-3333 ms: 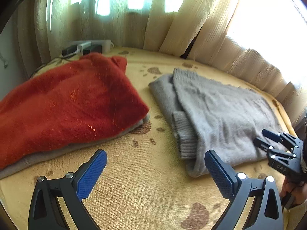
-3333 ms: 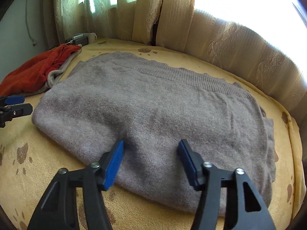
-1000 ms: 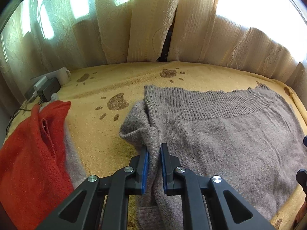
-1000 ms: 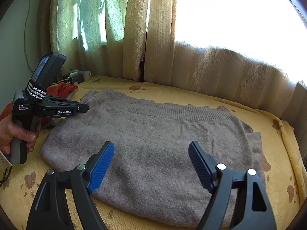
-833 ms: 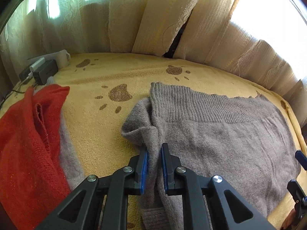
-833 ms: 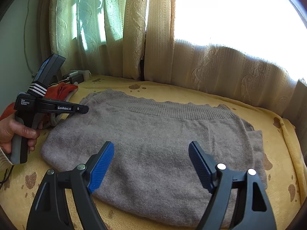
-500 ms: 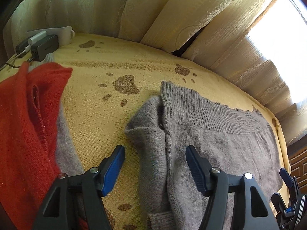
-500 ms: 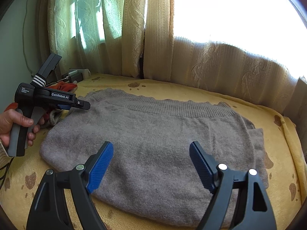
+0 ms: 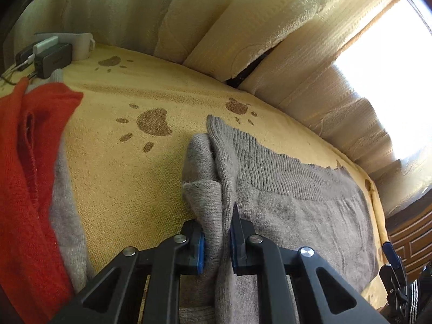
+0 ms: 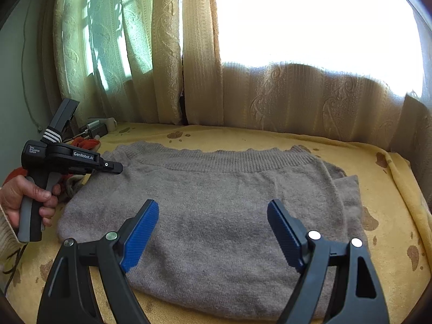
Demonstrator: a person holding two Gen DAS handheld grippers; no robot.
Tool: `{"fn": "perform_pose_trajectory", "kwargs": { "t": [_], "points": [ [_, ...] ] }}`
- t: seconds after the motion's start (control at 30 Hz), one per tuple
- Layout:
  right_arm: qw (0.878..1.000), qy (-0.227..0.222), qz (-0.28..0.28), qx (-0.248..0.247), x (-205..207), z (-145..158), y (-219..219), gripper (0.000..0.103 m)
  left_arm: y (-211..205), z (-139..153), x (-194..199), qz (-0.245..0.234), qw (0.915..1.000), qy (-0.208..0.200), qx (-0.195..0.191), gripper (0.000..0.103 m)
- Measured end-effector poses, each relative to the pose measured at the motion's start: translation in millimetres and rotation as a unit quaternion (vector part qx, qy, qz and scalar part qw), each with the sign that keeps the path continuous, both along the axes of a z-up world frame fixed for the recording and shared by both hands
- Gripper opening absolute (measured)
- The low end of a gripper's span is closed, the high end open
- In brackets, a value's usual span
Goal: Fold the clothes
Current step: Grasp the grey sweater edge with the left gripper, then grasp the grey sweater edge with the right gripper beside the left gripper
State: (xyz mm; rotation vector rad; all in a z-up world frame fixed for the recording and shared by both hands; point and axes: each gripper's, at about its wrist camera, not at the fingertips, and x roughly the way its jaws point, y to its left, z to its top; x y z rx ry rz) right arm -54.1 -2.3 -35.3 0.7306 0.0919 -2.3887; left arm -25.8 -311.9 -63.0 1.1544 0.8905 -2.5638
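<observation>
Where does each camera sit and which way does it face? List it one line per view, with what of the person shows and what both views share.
Left wrist: on the left gripper, looking along its jaws, shut on a raised fold at the grey sweater's left edge; red garment at left.
Right wrist: on the right gripper, jaws open, above the sweater's near edge, facing the curtains; the person's left hand shows.
Shared: sweater, yellow paw-print blanket, red garment, curtains.
</observation>
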Motion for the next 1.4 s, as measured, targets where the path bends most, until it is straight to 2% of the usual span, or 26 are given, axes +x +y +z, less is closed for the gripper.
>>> {"fn": "perform_pose_trajectory", "kwargs": {
  "t": [0.1,0.23,0.33,0.4,0.5,0.67,0.8,0.93,1.07,1.17,1.23,1.27,1.3,1.33,1.4],
  "points": [
    [0.998,-0.024,-0.047,-0.04,-24.2,12.1,38.6,0.086,-3.7,-10.9,9.0,0.012,0.9995,0.019,0.024,0.015],
    [0.981,-0.079,-0.126,-0.127,-69.1,23.5,116.4,0.086,-5.0,-13.4,9.1,0.007,0.9992,0.027,0.03,0.015],
    [0.976,-0.102,-0.159,-0.112,-103.7,24.9,142.5,0.086,-6.7,-14.4,7.3,0.001,0.999,0.029,0.034,0.015],
    [0.975,-0.126,-0.154,-0.095,-127.2,20.0,146.6,0.086,-8.3,-15.0,6.9,-0.001,0.9988,0.031,0.038,0.015],
    [0.969,-0.173,-0.148,-0.096,-158.8,5.0,146.4,0.086,-9.5,-16.1,7.5,-0.003,0.9985,0.034,0.043,0.015],
    [0.968,-0.209,-0.123,-0.061,-184.7,-20.0,123.6,0.086,-11.5,-16.5,10.5,-0.006,0.9983,0.037,0.045,0.015],
    [0.961,-0.24,-0.097,-0.093,-192.0,-34.2,114.4,0.086,-11.7,-16.1,10.4,-0.009,0.9983,0.037,0.043,0.015],
    [0.963,-0.238,-0.084,-0.091,-191.1,-37.1,104.7,0.086,-12.5,-16.3,10.3,-0.01,0.9982,0.039,0.045,0.015],
    [0.969,-0.227,-0.075,-0.065,-188.7,-35.5,95.8,0.085,-12.7,-16.5,11.0,-0.011,0.9981,0.04,0.045,0.015],
    [0.977,-0.2,-0.073,-0.012,-182.3,-34.8,84.1,0.076,-12.5,-16.5,11.1,-0.012,0.9981,0.04,0.044,0.015],
    [0.981,-0.178,-0.077,0.029,-176.5,-34.5,76.5,0.06,-12.5,-16.3,11.3,-0.012,0.9981,0.04,0.044,0.015],
    [0.982,-0.172,-0.073,0.038,-173.9,-34.1,74.3,0.055,-12.5,-16.3,11.4,-0.012,0.9981,0.041,0.044,0.015],
    [0.983,-0.168,-0.068,0.039,-171.3,-33.1,72.4,0.043,-12.6,-16.2,11.5,-0.013,0.9981,0.041,0.044,0.015],
    [0.984,-0.163,-0.065,0.041,-168.6,-31.9,70.3,0.036,-12.5,-16.2,11.5,-0.013,0.9981,0.041,0.044,0.015],
    [0.986,-0.141,-0.061,0.062,-162.3,-29.3,63.3,0.033,-12.2,-16.2,11.7,-0.013,0.9981,0.041,0.044,0.015]
  ]
}}
